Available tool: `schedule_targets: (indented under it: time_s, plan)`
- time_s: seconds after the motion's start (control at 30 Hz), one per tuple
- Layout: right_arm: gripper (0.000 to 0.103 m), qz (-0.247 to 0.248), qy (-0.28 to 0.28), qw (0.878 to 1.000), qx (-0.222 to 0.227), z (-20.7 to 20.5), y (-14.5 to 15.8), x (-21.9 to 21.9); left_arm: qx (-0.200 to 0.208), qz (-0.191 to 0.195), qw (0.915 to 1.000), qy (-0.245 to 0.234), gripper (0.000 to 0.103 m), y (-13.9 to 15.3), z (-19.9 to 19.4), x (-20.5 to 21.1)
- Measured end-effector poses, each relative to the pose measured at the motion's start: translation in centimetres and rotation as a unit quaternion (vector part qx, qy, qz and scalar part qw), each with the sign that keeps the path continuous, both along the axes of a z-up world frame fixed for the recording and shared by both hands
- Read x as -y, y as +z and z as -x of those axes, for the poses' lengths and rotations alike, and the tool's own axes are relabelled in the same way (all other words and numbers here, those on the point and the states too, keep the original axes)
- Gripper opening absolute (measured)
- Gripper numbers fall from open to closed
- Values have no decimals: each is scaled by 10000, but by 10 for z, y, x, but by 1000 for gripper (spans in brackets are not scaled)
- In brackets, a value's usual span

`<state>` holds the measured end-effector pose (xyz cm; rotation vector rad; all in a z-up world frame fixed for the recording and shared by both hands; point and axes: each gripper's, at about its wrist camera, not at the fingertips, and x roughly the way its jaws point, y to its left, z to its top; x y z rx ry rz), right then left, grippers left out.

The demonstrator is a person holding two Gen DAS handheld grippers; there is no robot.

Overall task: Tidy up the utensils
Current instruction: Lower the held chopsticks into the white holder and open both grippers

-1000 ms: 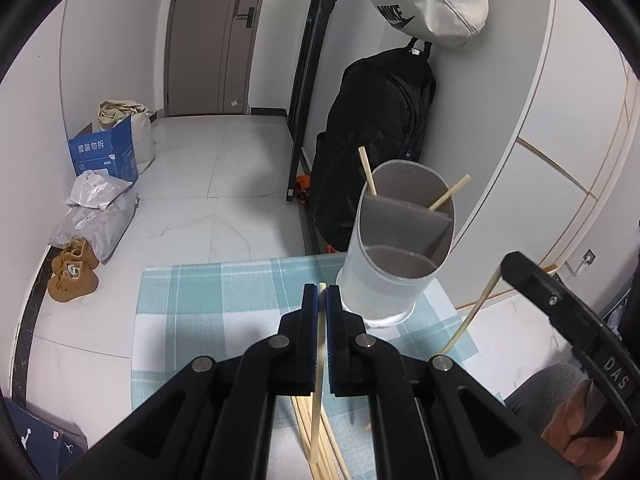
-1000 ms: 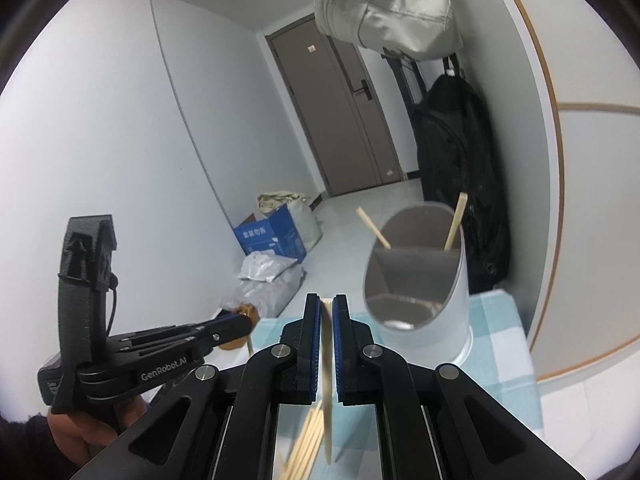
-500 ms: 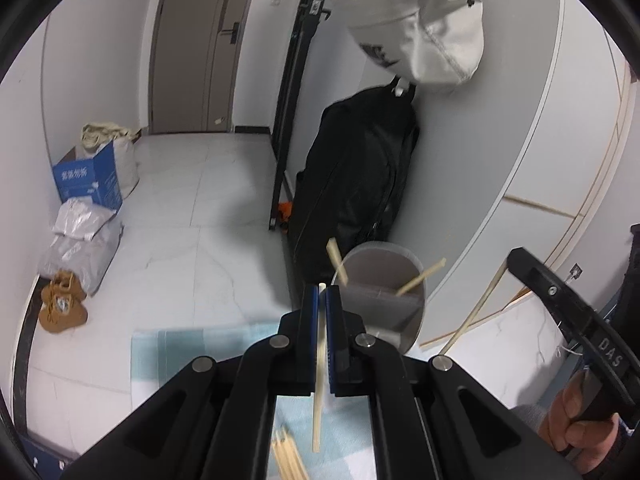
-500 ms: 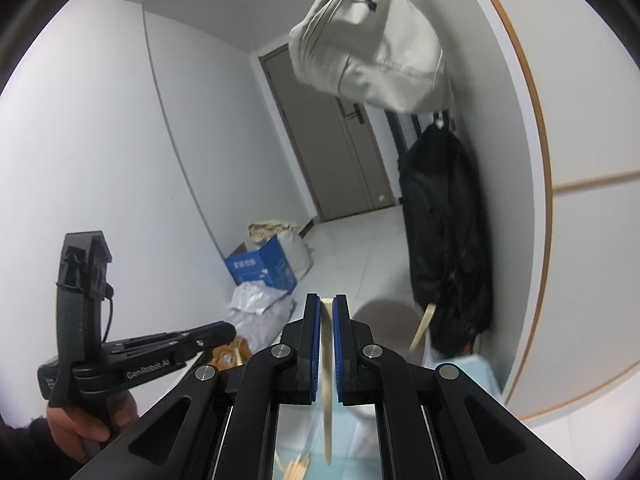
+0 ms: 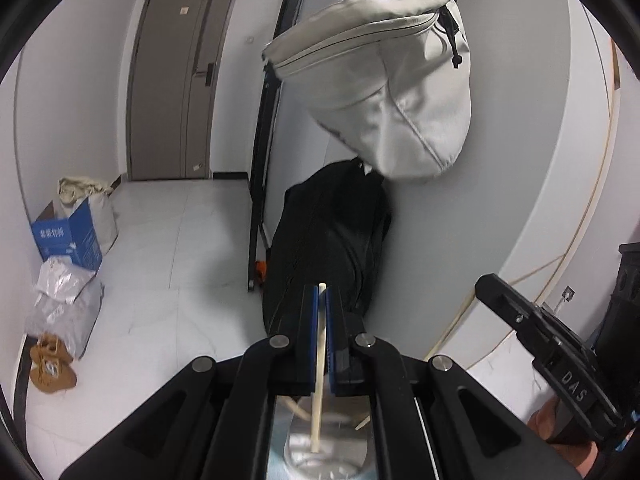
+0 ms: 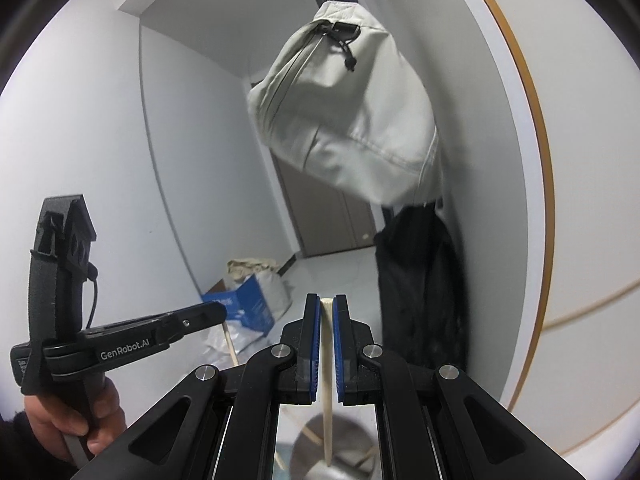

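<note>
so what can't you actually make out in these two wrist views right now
- Holder: left wrist view, mostly hidden behind the left gripper; its compartments cannot be told.
- Holder's rim: right wrist view, cut by the bottom edge and the right gripper.
- Lower tip of right chopstick: above or inside the holder, unclear.
- Table: not visible.

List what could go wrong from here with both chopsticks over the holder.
1. The left gripper pinches its chopstick near the top, so the long free end may swing and miss the holder.
2. The right gripper's chopstick could strike the sticks already leaning inside.
</note>
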<state>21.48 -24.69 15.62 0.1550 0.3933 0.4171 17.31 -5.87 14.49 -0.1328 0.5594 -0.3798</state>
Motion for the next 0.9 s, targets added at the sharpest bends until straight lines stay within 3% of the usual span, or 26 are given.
schedule_targets:
  time_s: [0.27, 0.63, 0.83, 0.9]
  plan:
    - [5, 237, -62, 9997, 66, -27, -12, 2, 115, 55, 9999, -103, 0, -22, -22, 14]
    - [5, 468, 70, 9986, -235, -30, -54, 1, -149, -9, 9984, -546, 0, -64, -22, 7]
    - [5, 573, 181, 9968, -535, -31, -69, -2, -739, 50, 9935, -870, 0, -84, -21, 1]
    - [9, 590, 217, 9962, -607, -30, -72, -2, -878, 256, 9910, -980, 1, -86, -19, -7]
